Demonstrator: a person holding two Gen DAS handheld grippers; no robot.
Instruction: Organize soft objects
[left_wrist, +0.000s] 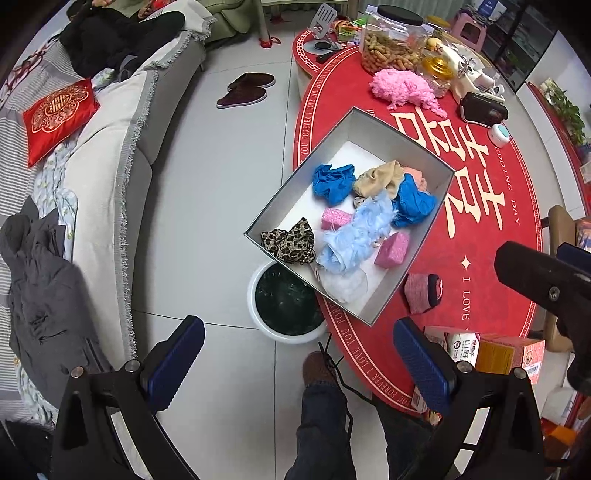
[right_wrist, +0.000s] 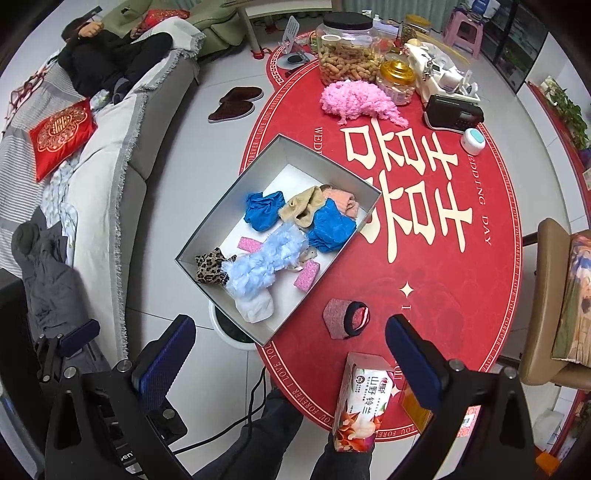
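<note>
While both grippers gape empty: box, long axis diagonal across table edge.

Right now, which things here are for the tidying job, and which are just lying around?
For the job:
- grey box of soft things
- pink sock beside it
- fluffy pink yarn

Just lying around:
- peanut jar
- tissue pack
- black radio
- slippers on the floor
</note>
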